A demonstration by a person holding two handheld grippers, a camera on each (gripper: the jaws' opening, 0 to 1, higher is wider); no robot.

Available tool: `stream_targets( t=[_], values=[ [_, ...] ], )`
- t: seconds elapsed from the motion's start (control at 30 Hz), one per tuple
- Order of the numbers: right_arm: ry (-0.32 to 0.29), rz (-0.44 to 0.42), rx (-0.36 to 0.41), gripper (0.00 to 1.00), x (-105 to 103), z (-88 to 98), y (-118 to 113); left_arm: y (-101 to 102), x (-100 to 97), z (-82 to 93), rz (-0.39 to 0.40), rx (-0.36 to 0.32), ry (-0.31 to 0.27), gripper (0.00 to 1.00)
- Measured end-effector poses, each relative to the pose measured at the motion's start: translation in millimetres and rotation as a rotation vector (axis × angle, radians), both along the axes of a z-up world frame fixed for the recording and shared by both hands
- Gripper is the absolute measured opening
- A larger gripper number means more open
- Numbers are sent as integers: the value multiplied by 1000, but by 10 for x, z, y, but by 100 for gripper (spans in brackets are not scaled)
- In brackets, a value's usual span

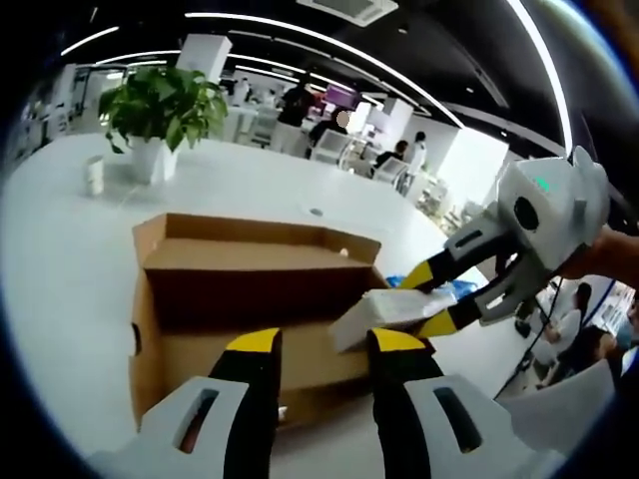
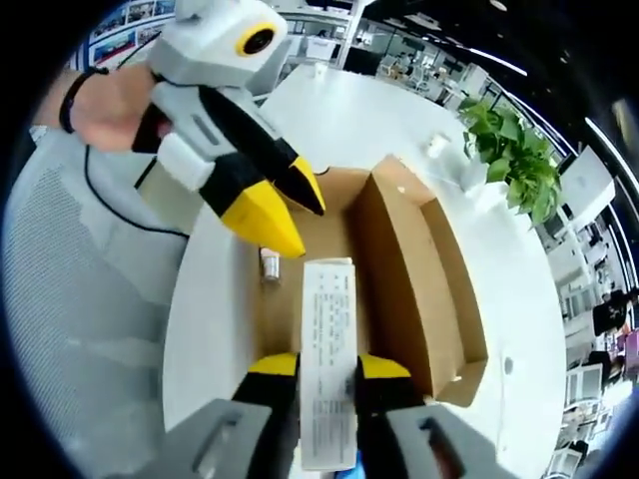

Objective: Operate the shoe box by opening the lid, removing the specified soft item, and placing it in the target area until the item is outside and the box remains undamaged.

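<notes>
Cardboard shoe box (image 2: 399, 259), brown and open, sits mid-desk (image 1: 60, 269); above it the soft white printed packet (image 2: 327, 349) (seemingly light, floppy) is pinched endwise by the right hand-held gripper (image 2: 327, 367); the left hand-held gripper (image 1: 321, 341) is held parted, empty.

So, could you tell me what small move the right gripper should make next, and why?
Probably lift the white packet up and away from the open box: the right gripper is shut on it above the box floor, and the left gripper hovers open.

Open-plan office — long white curved table (image 1: 250, 185), leafy green potted plant in white pot (image 1: 165, 110), rows of desks, seated people, strip ceiling lights (image 1: 329, 45) overhead.
</notes>
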State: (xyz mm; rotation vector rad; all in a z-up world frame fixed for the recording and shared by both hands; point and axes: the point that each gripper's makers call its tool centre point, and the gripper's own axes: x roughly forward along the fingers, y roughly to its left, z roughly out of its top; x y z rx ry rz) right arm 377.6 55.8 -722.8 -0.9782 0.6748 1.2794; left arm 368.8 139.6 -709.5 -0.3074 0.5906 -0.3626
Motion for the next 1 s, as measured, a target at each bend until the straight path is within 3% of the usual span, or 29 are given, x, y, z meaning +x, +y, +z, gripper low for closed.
stream_targets(
  t=[0.37, 0.73, 1.0],
  values=[
    [-5, -32, 9, 16, -38, 98, -181, -29, -15, 24, -8, -3, -7, 34],
    [-19, -77, -20, 16, -77, 113, -585, -39, -40, 31, -20, 3, -10, 34],
    [-7, -122, -40, 16, -155, 4, -915, -96, -66, -4, -44, 15, -5, 34]
  ],
)
